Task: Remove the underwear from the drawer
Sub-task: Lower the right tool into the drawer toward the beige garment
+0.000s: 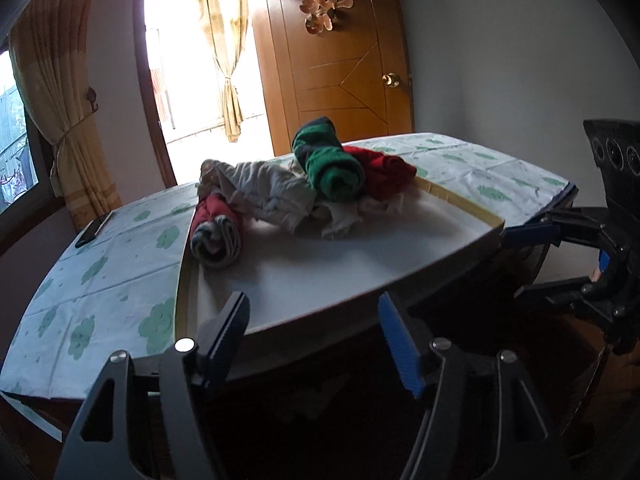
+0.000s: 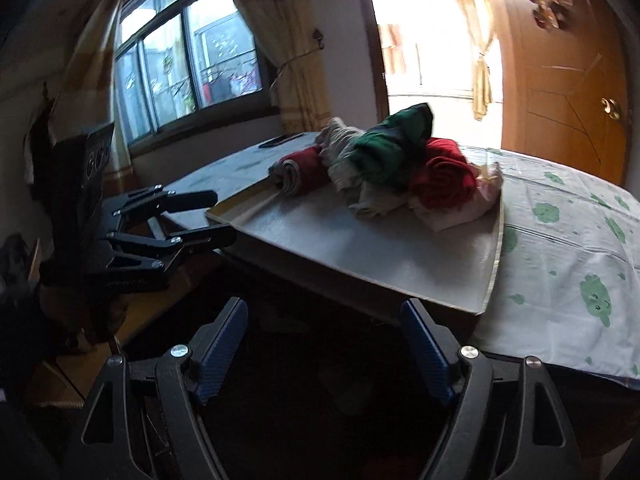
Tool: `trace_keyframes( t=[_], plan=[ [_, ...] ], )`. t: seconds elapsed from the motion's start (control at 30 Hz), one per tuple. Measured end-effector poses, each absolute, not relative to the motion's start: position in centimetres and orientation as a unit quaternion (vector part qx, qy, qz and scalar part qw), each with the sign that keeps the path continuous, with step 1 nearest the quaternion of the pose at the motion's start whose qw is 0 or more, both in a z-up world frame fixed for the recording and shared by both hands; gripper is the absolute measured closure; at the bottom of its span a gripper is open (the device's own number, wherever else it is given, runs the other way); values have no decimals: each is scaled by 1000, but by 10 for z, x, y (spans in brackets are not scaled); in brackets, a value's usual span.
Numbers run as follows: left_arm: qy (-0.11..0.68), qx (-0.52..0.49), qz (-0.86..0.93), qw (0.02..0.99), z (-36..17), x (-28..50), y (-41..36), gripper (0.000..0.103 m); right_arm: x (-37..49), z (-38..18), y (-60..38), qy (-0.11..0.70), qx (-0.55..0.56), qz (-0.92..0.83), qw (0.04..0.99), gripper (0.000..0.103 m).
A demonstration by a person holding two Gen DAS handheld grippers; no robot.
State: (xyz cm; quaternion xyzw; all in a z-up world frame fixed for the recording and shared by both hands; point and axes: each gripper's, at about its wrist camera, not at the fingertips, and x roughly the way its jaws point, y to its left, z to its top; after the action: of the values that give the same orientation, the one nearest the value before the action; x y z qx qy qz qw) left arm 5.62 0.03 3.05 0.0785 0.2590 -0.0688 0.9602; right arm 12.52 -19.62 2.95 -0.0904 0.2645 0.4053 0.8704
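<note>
A shallow white drawer tray with a pale wooden rim lies on a table. At its far end is a pile of underwear: a green roll, a red roll, a red and grey roll and crumpled whitish pieces. My left gripper is open at the tray's near edge, nothing between its blue pads. My right gripper is open too, empty, just short of the tray's near right corner.
The table wears a white cloth with green cloud prints. A dark phone lies at its far left edge. Behind stand a wooden door, a bright doorway with curtains and a window. Dark space lies below the table's near edge.
</note>
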Motion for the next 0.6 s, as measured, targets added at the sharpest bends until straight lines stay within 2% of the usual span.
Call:
trace_keyframes(
  t=[0.1,0.23,0.6],
  plan=[
    [265,62,-51,961,18,42,16,31,110,16,-167,263,-155,436,847,22],
    [283,11,-20,959,3,31,43,30,90,-3,-126,257,-237,469,811,23],
    [312,-102,43,944,-28,15,102,30,91,-56,-52,265,-364,478,754,23]
  ],
)
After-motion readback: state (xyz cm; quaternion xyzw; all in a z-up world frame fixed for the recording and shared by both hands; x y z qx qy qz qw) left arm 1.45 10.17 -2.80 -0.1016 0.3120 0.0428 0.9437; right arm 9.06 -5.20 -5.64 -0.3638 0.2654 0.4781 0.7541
